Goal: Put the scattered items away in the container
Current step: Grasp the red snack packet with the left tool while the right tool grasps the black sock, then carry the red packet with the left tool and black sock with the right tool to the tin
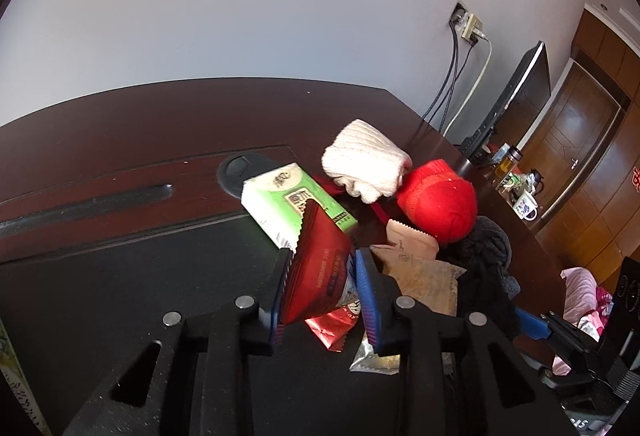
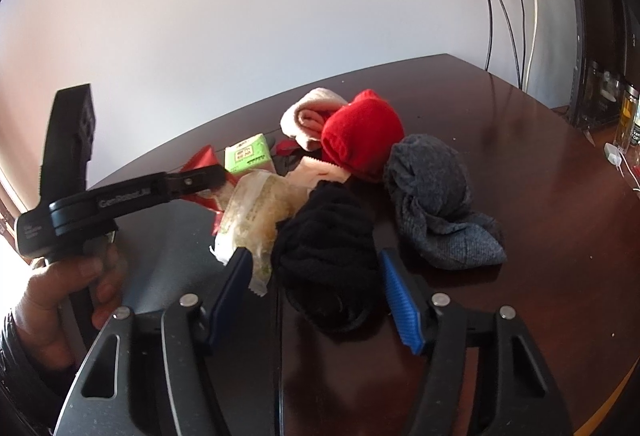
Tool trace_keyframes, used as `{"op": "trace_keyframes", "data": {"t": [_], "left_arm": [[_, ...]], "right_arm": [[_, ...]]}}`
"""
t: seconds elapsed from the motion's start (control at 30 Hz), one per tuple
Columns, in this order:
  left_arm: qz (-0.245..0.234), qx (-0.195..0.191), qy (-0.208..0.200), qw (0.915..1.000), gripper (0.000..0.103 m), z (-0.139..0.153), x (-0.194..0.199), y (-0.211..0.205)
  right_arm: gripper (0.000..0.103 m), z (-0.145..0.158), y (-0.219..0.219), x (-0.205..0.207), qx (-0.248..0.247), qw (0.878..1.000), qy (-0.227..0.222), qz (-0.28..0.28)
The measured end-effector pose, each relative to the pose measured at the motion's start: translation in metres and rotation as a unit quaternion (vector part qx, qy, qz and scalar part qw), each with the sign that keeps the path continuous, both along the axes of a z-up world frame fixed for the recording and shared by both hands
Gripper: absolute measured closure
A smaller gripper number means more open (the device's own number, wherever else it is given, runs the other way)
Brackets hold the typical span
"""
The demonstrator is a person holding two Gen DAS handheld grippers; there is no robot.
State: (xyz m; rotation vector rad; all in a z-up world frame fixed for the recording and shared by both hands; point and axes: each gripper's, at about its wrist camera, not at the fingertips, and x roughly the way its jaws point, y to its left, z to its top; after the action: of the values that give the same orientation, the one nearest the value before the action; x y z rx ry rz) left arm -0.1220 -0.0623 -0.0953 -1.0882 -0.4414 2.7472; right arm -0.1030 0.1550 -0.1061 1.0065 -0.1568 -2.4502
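Nearly everything is left to do, I judge: no container shows in either view, so its contents cannot be told. The left gripper point(image 1: 324, 288), lower centre of its frame, is clamped on a glossy red foil snack packet point(image 1: 316, 268). The right gripper point(image 2: 316, 288), half open, straddles a black knitted sock bundle point(image 2: 328, 256) without pressing it. Red point(image 2: 362, 133), cream point(image 2: 308, 115) and grey sock bundles point(image 2: 436, 191) and a green tissue pack point(image 1: 292, 199) lie mid-frame on the dark wooden desk point(image 2: 520, 195).
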Motion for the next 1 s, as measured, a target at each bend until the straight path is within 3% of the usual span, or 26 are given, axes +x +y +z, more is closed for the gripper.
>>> {"op": "trace_keyframes", "data": {"t": [0.2,0.3,0.57,1.0], "left_arm": [[0.005,-0.009,0.008,0.9999,0.069,0.006,0.008,-0.002],[0.006,-0.015,0.009,0.9998,0.069,0.008,0.01,-0.001],[0.015,-0.024,0.014,0.9995,0.069,0.016,0.022,-0.003],[0.033,-0.052,0.038,0.9974,0.069,0.038,0.048,-0.01]], "right_arm": [[0.037,-0.003,-0.005,-0.002,0.012,1.0,-0.006,-0.005],[0.046,-0.004,-0.006,-0.003,0.017,1.0,-0.01,-0.007],[0.049,-0.002,-0.004,0.005,-0.004,1.0,-0.006,-0.003],[0.049,0.026,-0.003,0.019,-0.008,1.0,0.025,-0.013]]}}
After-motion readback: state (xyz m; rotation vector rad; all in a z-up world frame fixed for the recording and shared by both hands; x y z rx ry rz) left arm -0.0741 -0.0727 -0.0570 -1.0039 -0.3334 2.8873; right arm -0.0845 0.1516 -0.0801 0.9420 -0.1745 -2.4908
